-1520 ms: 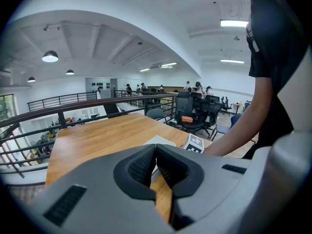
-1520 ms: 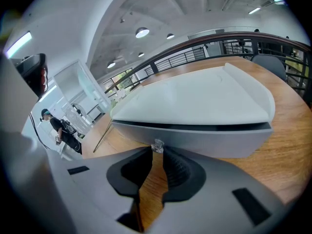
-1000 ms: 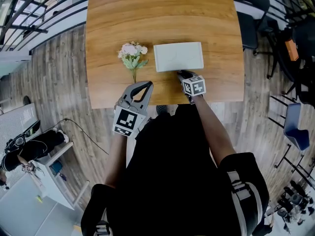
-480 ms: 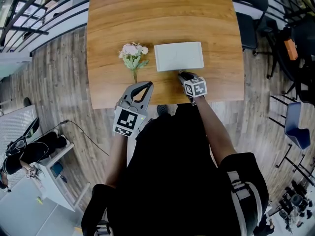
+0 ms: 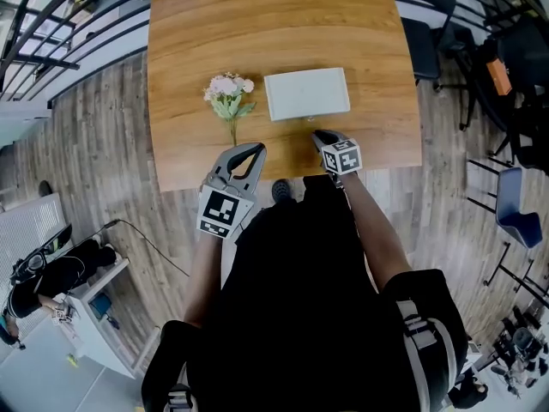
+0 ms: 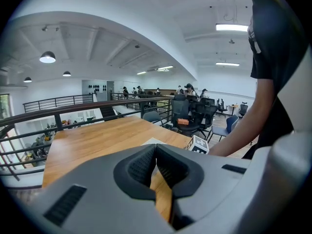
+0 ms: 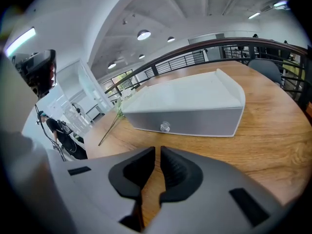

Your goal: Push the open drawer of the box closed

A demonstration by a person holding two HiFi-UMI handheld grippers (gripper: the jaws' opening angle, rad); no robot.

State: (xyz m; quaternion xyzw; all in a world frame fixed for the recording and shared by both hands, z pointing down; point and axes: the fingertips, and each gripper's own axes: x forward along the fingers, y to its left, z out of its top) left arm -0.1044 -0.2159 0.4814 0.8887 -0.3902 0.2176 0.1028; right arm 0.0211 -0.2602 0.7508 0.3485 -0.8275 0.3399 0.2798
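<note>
Near box [image 5: 306,93], drawer [image 7: 187,121] shut — right gripper [image 5: 320,135], jaws just closing, empty.

Flowers [image 5: 227,93] left of box [image 5: 306,93] (on table [image 5: 274,24])

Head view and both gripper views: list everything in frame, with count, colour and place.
table: 1, light wood, centre of head view
box: 1, white, on table ahead of right gripper
drawer front: 1, grey, looks flush with box
knob: 1, clear or silvery, middle of drawer front
flower sprig: 1, pale pink with green stem, on table left of box
office chairs: at least two, dark, right of table
railing: 1, black, upper left
left gripper: 1, grey, near table edge, jaws together, empty
right gripper: 1, grey, just short of box, jaws just been closing, narrow gap, nothing between
</note>
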